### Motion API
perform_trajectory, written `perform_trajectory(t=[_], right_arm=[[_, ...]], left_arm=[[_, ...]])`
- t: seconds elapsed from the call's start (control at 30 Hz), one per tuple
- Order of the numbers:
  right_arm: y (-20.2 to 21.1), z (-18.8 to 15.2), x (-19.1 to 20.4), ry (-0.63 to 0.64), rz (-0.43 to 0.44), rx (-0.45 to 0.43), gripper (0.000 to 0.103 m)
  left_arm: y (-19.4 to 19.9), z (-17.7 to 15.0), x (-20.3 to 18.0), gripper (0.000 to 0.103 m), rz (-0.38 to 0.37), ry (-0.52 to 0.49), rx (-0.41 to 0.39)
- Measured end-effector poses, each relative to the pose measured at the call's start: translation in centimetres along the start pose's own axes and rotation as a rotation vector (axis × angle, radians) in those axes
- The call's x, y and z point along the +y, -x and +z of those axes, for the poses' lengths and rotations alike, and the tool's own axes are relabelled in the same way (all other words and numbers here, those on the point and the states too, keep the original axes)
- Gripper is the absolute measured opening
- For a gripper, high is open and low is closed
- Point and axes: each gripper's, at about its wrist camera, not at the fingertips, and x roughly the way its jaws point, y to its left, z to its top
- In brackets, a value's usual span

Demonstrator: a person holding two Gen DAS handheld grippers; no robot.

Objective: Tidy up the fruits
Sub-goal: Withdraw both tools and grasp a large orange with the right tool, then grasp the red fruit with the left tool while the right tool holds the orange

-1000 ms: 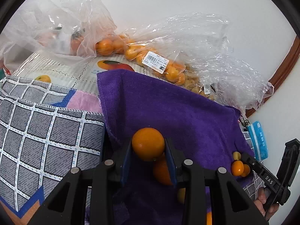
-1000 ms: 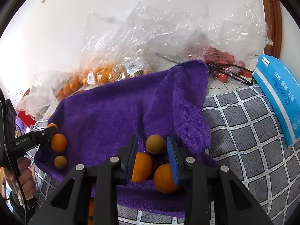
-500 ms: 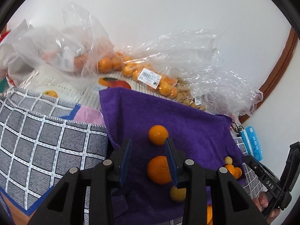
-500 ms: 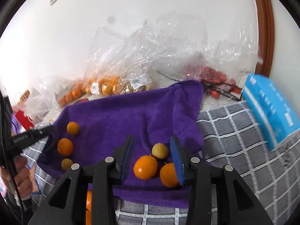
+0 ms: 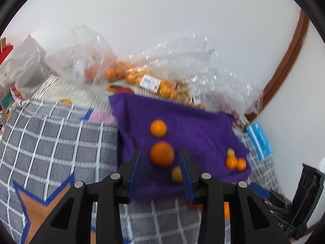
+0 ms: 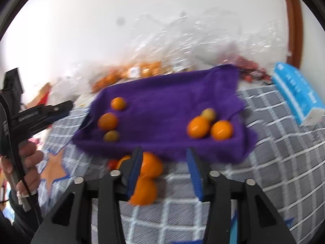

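Observation:
A purple towel (image 5: 182,122) (image 6: 162,101) lies on a grey checked cloth. On its left side lie two oranges (image 5: 162,153) (image 6: 108,121) and a small yellow fruit (image 5: 176,174) (image 6: 111,135). On its right side lie two oranges (image 6: 198,127) (image 5: 231,162) and a yellowish fruit (image 6: 208,113). My left gripper (image 5: 160,170) is open and empty, pulled back above the near edge of the towel; it also shows in the right wrist view (image 6: 50,111). My right gripper (image 6: 164,168) is open and empty. Oranges (image 6: 150,168) lie on the cloth just before it.
Clear plastic bags of oranges and other fruit (image 5: 150,81) (image 6: 142,71) lie behind the towel along the white wall. A blue packet (image 6: 296,93) (image 5: 260,140) lies on the right. The grey checked cloth (image 5: 50,142) covers the near surface.
My left gripper has let go of its orange on the towel and drawn back. My right gripper has opened wider and drawn back too. Both views now take in the whole towel.

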Motion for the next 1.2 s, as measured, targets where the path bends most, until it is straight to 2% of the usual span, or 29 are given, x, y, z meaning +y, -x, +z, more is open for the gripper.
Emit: perform_trajectory(t=[0.07,0.27,0.37,0.53,0.6,0.7,0.8,1.07,1.2], right_arm=[[-0.3,-1.0,1.0,0.024,-0.003,0.011,0.051],[-2.3,-3.2,2.1,0.025,0.003,0.073,0.051],[-3.4,-3.8,2.5,0.051,-0.032,0.092,0.051],[-4.2,-4.0,2.5,0.077,-0.049,0.095,0.051],[-4.4,-3.9,2.7,0.093,-0.065,0.093,0.051],[-4.5,-4.0,3.2,0.134,-0.103,0.091,0.043],[-4.2,-4.0,2.9,0.122,-0.074,0.087,0.042],[-2.8,-3.9,1.3,0.063,-0.04,0.05,0.042],[-2.1,-4.0,0.4,0.073,-0.072,0.039,0.042]], left_arm=[[0.4,-1.4,0.5,0.041,0.015,-0.006,0.02],[0.0,-6.6,2.1,0.041,0.084,-0.032,0.102],[-0.5,-7.9,2.5,0.041,0.119,-0.038,0.116],[-0.6,-8.7,3.0,0.041,0.117,-0.018,0.088],[-0.5,-9.0,2.7,0.041,0.132,-0.039,0.07],[-0.9,-9.2,1.9,0.041,0.181,-0.09,0.06],[-1.1,-9.2,1.6,0.042,0.2,-0.109,0.065],[-0.2,-9.3,3.3,0.044,0.096,-0.023,0.052],[0.0,-9.6,2.7,0.044,0.104,-0.039,0.066]])
